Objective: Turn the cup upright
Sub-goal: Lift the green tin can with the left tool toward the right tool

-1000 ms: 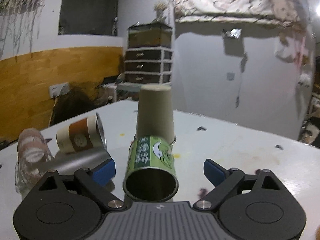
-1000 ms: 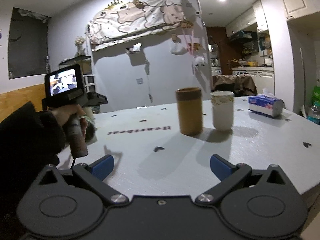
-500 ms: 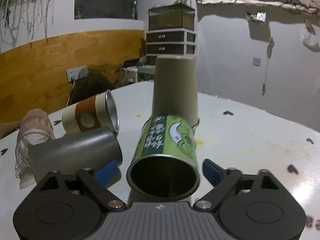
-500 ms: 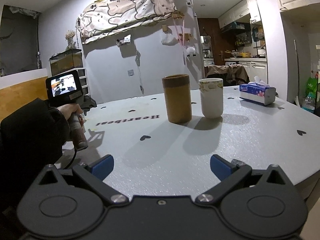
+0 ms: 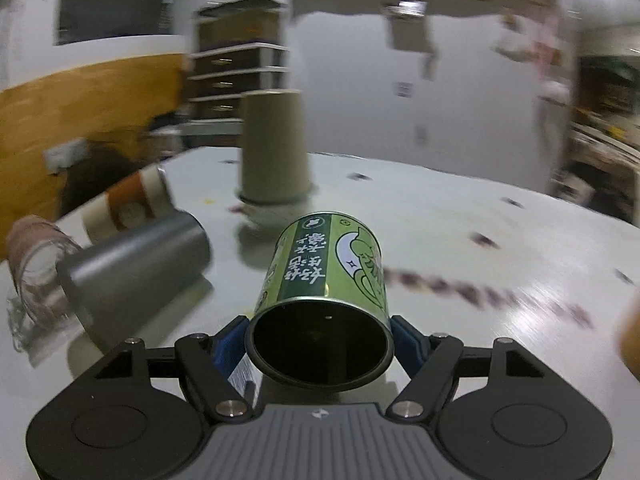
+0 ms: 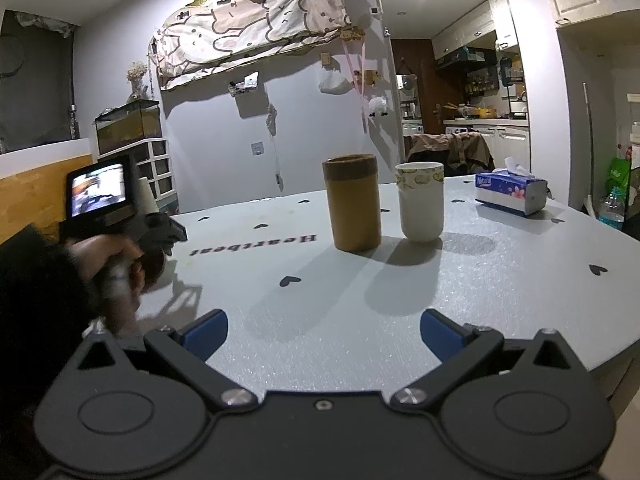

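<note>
A green printed cup (image 5: 326, 268) lies on its side with its open mouth toward the left wrist camera. My left gripper (image 5: 318, 338) is shut on the green cup near its rim, the blue pads (image 5: 404, 338) pressed on both sides, and it is held a little above the white table (image 5: 460, 248). My right gripper (image 6: 322, 330) is open and empty above the near part of the table (image 6: 500, 280). The left hand-held gripper with its lit screen (image 6: 100, 196) shows at the left of the right wrist view.
A grey metal cup (image 5: 136, 270), a brown-banded cup (image 5: 128, 206) and a clear glass (image 5: 34, 256) lie on their sides at left. A tan paper cup (image 5: 274, 148) stands upside down behind. A brown cup (image 6: 352, 202), a white cup (image 6: 421, 201) and a tissue box (image 6: 510, 192) stand upright.
My left gripper has closed on the green cup and lifted it, swinging right; the view is blurred. My right gripper has stayed open and shifted only slightly.
</note>
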`<action>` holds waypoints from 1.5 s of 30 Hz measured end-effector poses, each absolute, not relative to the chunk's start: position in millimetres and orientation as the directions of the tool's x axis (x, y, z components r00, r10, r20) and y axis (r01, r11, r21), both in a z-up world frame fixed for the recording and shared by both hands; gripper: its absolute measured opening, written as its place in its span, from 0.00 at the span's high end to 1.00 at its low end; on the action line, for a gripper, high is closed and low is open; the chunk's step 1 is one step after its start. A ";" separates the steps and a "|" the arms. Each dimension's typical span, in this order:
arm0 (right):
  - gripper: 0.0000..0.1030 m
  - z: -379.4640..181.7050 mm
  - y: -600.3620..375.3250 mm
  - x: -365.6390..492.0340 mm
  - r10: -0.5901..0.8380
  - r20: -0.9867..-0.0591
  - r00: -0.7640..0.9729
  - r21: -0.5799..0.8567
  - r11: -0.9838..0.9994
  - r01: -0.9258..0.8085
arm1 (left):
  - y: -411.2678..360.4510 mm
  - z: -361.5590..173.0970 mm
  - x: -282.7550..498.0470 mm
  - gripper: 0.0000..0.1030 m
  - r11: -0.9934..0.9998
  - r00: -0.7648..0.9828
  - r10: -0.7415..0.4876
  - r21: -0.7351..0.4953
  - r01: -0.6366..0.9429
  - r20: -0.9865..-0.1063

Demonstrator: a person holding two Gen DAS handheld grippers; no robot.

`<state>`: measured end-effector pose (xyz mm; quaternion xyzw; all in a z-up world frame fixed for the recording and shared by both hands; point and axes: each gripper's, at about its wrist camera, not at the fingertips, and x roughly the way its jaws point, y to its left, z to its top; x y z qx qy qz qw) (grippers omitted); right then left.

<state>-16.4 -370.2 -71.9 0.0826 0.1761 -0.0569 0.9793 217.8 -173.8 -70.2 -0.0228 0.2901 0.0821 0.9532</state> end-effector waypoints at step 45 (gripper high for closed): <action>0.00 -44.8 -318.5 136.4 0.138 -0.695 0.705 0.089 0.990 -0.106 | -81.5 -94.7 42.7 0.11 0.927 0.830 -0.353 -0.046 0.371 -0.431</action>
